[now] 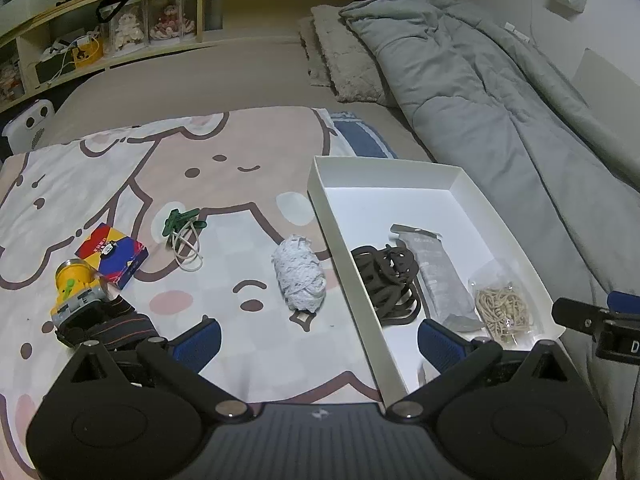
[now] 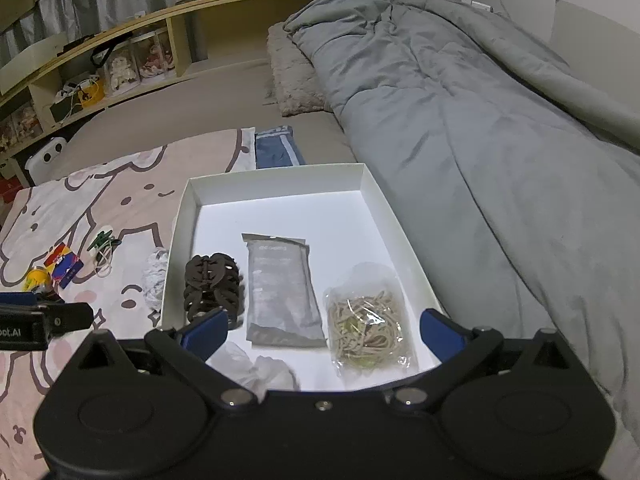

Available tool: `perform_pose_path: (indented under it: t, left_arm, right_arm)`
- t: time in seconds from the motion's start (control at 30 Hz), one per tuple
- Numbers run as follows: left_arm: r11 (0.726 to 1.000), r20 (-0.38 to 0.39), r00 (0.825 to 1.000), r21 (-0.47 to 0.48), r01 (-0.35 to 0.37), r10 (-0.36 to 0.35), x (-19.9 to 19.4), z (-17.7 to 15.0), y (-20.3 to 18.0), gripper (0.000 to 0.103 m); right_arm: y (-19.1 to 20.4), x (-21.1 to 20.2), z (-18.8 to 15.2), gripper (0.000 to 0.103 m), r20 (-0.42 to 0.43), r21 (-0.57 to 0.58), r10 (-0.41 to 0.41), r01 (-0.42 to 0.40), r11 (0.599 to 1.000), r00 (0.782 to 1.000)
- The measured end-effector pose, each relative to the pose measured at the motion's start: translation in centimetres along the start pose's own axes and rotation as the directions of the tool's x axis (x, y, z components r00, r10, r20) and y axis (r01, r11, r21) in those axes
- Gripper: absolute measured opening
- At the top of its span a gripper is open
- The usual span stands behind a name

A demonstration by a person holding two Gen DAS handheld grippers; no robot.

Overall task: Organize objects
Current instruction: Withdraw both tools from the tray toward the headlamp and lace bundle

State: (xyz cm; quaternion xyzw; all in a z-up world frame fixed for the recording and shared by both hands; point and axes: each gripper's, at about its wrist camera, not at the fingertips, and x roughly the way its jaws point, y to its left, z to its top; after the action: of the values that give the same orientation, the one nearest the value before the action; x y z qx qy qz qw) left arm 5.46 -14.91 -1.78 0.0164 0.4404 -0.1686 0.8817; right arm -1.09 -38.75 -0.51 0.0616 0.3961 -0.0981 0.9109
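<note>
- left gripper [image 1: 319,338] hangs over the near edge of the bed, jaws spread wide with nothing between them, its blue pads apart above the cartoon blanket [image 1: 120,168] and the box's near left corner.
- right gripper [image 2: 323,330] hovers over the near end of the white box [image 2: 276,178], jaws just as wide and empty.
- in the box, along its near half: a dark coiled cord [image 2: 212,286] by the left wall, a grey flat packet [image 2: 280,284] just beside it, and a clear bag of rubber bands [image 2: 366,320] toward the right wall; some crumpled clear plastic [image 2: 260,372] lies at the very near edge.
- on the blanket outside the box: a white ball of string [image 1: 299,276] just left of the box wall, a yellow headlamp [image 1: 78,288] with its strap near the left edge, a colourful small box [image 1: 112,258] touching it, then green clips with a pale loop [image 1: 184,232] a little further in.
- further off, a grey duvet [image 1: 480,92] runs along the right side of the bed, with a fuzzy pillow [image 1: 344,60] by it.
- a wooden shelf [image 1: 120,32] stands beyond the far edge.
</note>
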Motion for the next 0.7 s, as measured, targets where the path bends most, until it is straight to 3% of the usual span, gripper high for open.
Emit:
perform_pose_path:
  t: [0.43,0.7]
  left_arm:
    - [0.996,0.024,0.998,-0.067,-0.058,0.060,-0.6,-0.2,3.5,0.103]
    - [0.977,0.042,0.987,-0.151,-0.148,0.156,-1.8,-0.4,8.1,0.103]
  right_arm:
    - [1.2,0.8,0.0,0.103,0.014,-0.004,0.007,-0.007,1.000,1.000]
    - [4.6,2.2,0.8,0.103,0.034,-0.047,0.056,-0.055,0.997,0.998]
